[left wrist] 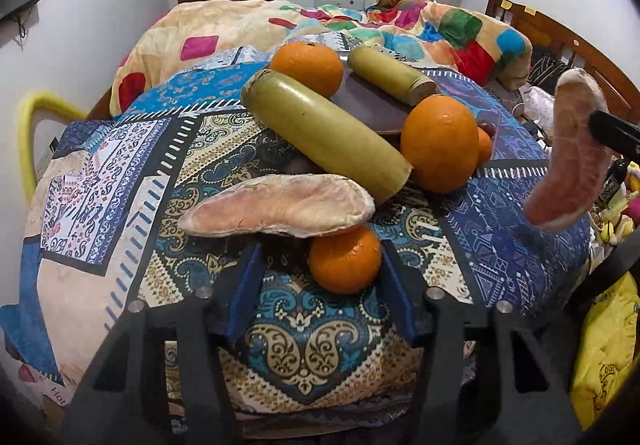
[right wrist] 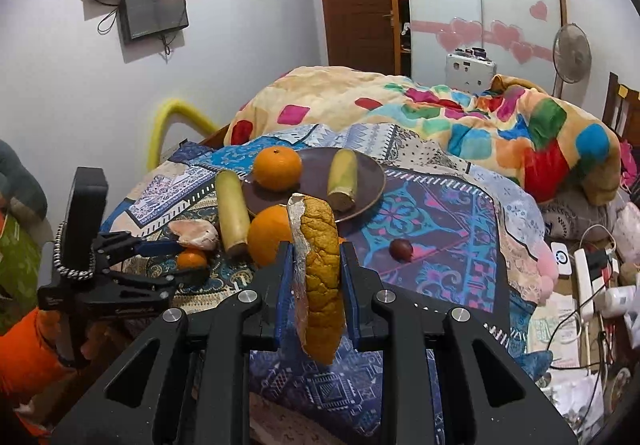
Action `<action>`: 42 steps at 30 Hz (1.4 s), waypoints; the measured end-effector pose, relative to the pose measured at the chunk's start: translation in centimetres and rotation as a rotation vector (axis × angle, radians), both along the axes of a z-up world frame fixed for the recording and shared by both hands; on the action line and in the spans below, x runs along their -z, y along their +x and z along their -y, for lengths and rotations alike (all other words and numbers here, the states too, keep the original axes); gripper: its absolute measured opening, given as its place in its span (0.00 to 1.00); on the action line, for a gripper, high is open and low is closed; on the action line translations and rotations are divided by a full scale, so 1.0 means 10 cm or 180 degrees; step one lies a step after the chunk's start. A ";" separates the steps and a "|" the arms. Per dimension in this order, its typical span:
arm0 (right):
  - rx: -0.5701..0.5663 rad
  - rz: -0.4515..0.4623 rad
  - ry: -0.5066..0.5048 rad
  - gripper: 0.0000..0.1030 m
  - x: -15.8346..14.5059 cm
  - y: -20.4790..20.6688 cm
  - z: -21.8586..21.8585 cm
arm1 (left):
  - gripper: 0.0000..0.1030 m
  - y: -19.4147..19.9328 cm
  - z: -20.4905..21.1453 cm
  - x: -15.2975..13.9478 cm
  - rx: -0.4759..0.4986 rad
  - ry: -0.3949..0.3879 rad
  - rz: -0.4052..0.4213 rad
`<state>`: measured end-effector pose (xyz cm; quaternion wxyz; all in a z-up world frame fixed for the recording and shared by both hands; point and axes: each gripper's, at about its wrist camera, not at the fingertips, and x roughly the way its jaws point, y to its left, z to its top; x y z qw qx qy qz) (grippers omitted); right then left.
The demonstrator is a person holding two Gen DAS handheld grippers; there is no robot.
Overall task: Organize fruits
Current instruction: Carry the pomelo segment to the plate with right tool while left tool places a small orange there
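My right gripper [right wrist: 316,265] is shut on a pomelo wedge [right wrist: 320,277] and holds it upright above the cloth; the wedge also shows at the right of the left wrist view [left wrist: 568,153]. My left gripper [left wrist: 320,273] is open, its jaws around a small orange [left wrist: 345,259] on the cloth. A second pomelo wedge [left wrist: 280,205] lies just beyond it. A brown plate [right wrist: 316,181] holds an orange [right wrist: 277,168] and a short yellow-green cane piece [right wrist: 342,179]. A longer cane piece [left wrist: 324,133] and a big orange [left wrist: 438,143] lie by the plate.
A small dark round fruit [right wrist: 401,249] lies on the patterned cloth [right wrist: 432,229] right of the plate. A colourful blanket [right wrist: 460,117] is heaped behind. Cables and a power strip [right wrist: 586,277] lie at the right. A yellow padded rail [left wrist: 32,125] stands at the left.
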<state>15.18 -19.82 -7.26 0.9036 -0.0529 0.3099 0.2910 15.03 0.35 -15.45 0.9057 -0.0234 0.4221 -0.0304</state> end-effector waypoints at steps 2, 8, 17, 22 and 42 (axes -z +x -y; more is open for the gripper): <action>0.0005 -0.0001 -0.0003 0.20 0.01 0.00 0.02 | 0.45 -0.01 0.03 0.00 0.0039 -0.0017 0.0011; 0.0010 -0.0013 0.0040 0.20 0.02 0.03 0.04 | 0.32 -0.05 0.12 -0.03 0.0109 0.0095 0.0053; -0.0027 0.0086 0.0081 0.20 -0.08 0.00 0.01 | 0.32 -0.20 0.04 -0.21 0.0130 0.0009 0.0187; -0.0034 0.0133 0.0126 0.20 -0.14 0.03 -0.02 | 0.32 -0.28 -0.02 -0.41 0.0122 0.0003 0.0341; -0.0067 0.0302 0.0279 0.20 -0.37 0.36 -0.22 | 0.32 0.04 -0.21 -0.69 0.0074 0.0086 0.0575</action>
